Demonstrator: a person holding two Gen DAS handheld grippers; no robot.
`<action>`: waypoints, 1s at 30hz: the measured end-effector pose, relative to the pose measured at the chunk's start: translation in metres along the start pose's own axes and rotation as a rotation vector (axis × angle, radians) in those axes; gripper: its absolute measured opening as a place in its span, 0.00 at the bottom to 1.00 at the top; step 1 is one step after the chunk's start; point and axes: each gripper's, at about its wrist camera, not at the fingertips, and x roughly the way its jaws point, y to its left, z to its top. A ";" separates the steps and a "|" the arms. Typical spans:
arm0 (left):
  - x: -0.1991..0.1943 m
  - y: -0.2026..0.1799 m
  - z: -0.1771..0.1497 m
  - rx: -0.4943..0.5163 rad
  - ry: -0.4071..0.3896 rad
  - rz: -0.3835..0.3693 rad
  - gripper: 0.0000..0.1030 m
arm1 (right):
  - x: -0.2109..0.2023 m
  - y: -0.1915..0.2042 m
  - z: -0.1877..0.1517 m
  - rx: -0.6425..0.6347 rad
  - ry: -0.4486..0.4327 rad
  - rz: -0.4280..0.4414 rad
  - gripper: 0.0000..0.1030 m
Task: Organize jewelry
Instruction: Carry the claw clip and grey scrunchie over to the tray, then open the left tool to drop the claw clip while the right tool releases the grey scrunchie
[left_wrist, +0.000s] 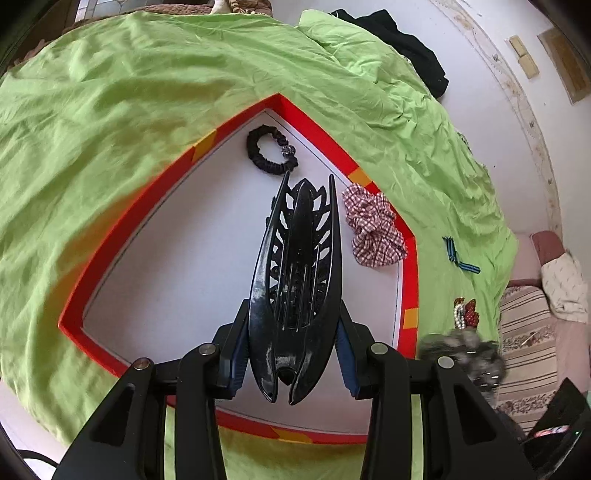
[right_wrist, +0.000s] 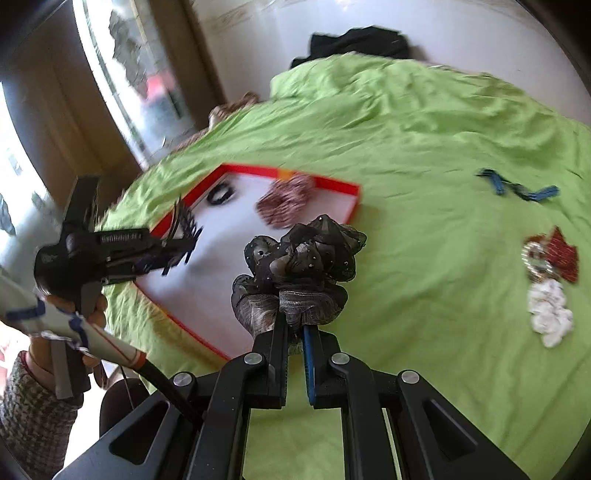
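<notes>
My left gripper (left_wrist: 295, 325) is shut on a large black hair clip (left_wrist: 295, 280) and holds it over the white floor of a red-rimmed tray (left_wrist: 122, 225). The tray holds a black scrunchie (left_wrist: 271, 153) with a bead and a red checked scrunchie (left_wrist: 373, 230). My right gripper (right_wrist: 295, 325) is shut on a black sheer scrunchie (right_wrist: 303, 258) and holds it above the tray's near right corner. The left gripper with the clip (right_wrist: 181, 232) also shows in the right wrist view, over the tray's left side. The tray (right_wrist: 332, 186) lies on a green sheet.
On the green sheet (right_wrist: 424, 140) right of the tray lie blue hair clips (right_wrist: 517, 188), a red and pearl piece (right_wrist: 554, 254) and a white scrunchie (right_wrist: 550, 314). Black clothing (right_wrist: 358, 40) lies at the sheet's far edge. A window is at the left.
</notes>
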 end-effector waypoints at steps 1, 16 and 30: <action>0.000 0.001 0.001 -0.002 0.001 -0.003 0.39 | 0.008 0.007 0.001 -0.015 0.013 -0.001 0.08; -0.010 0.018 0.013 -0.068 -0.049 -0.005 0.39 | 0.053 0.043 -0.003 -0.080 0.102 0.031 0.12; -0.040 0.005 0.005 -0.007 -0.137 0.099 0.52 | 0.034 0.059 -0.006 -0.130 0.041 0.033 0.57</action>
